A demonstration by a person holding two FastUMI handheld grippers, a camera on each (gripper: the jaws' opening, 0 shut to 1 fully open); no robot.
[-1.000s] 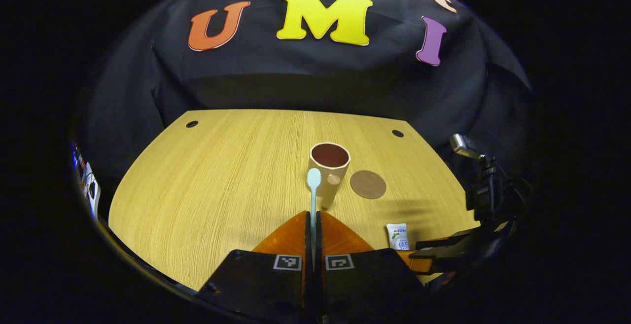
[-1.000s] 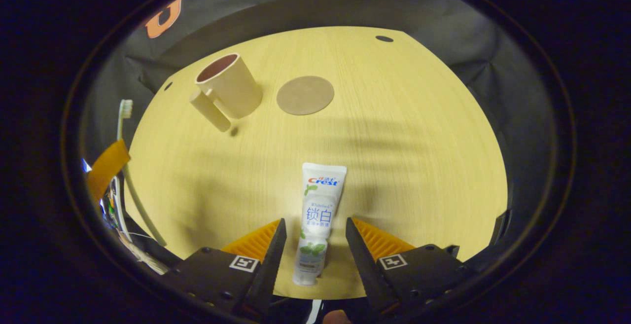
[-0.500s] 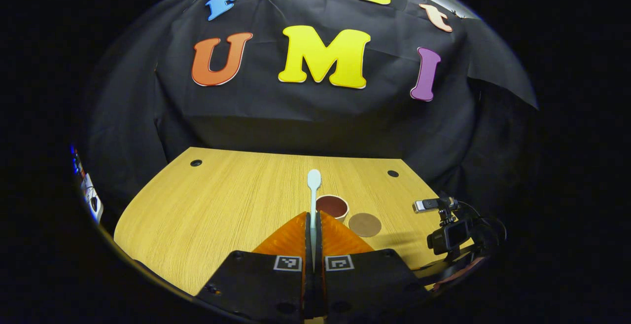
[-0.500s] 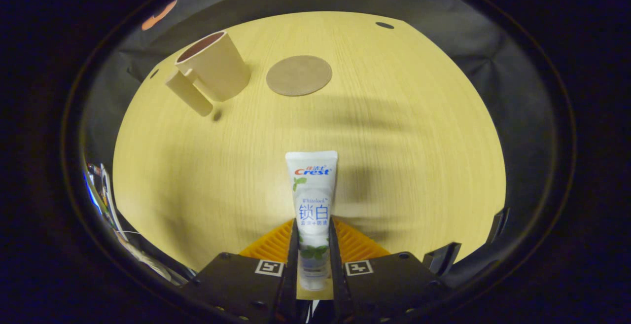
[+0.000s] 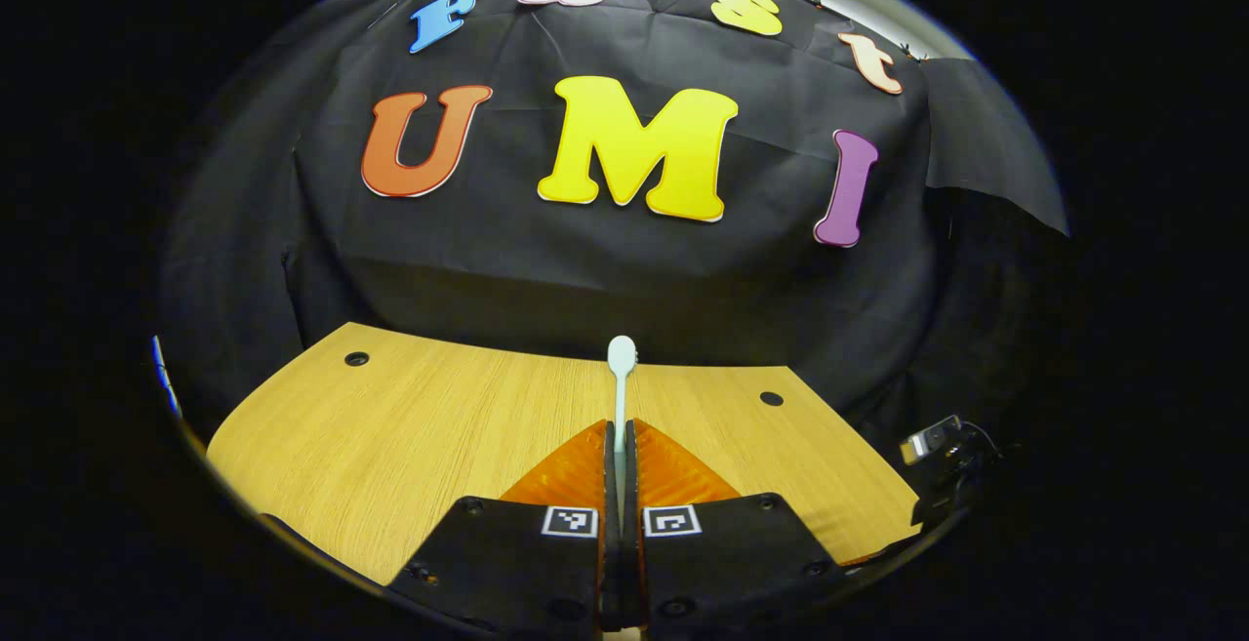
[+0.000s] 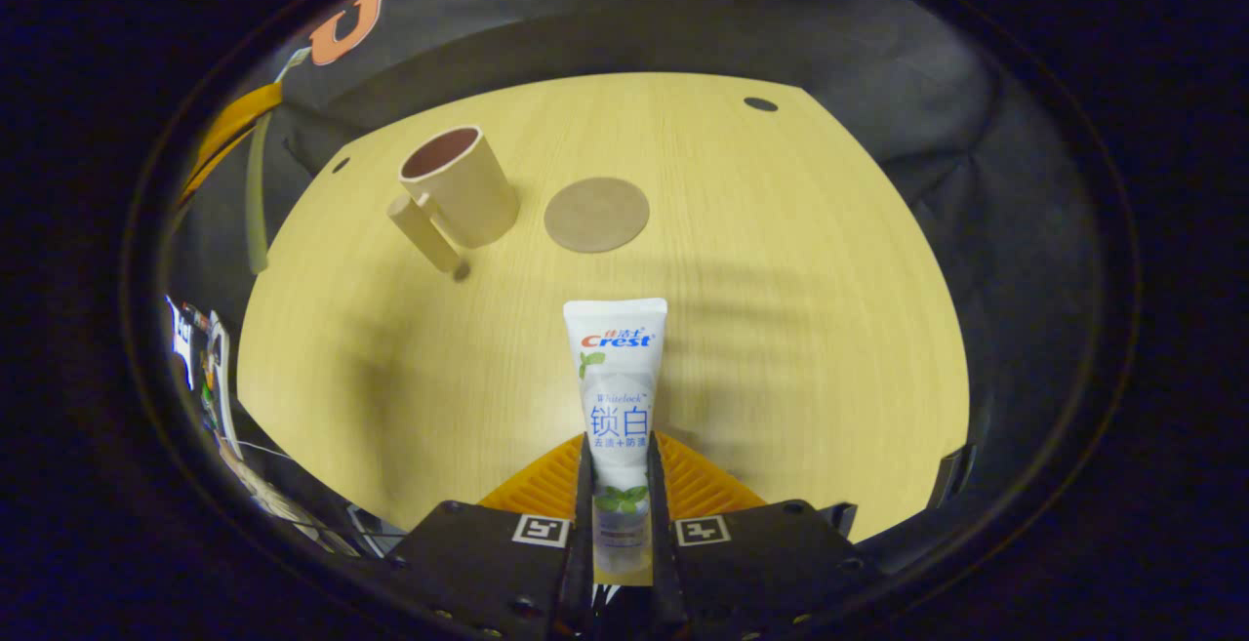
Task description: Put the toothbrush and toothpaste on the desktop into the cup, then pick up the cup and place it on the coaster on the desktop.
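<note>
The toothbrush is clamped between the closed fingers of the left gripper, gripped low on the handle so that the head stands out well ahead of the fingertips; a long free length of that kind would let the brush be lowered into a narrow opening without the fingers meeting the rim. In the left gripper view the camera is aimed across the far part of the surface toward the booth wall. The toothpaste is grasped by the right gripper, both fingers pressing its lower body near the cap end while the flat crimped end points forward; the tube appears lifted off the surface, though whether it is wholly clear cannot be told. In the right gripper view the cup stands upright on the surface with its mouth open and its handle turned toward the camera, and nothing can be seen inside it. The coaster lies flat just beside the cup, apart from it, so the cup is not on the coaster. With both items held, each is judged to be on its way to the cup; an approach from above its mouth would be needed.
</note>
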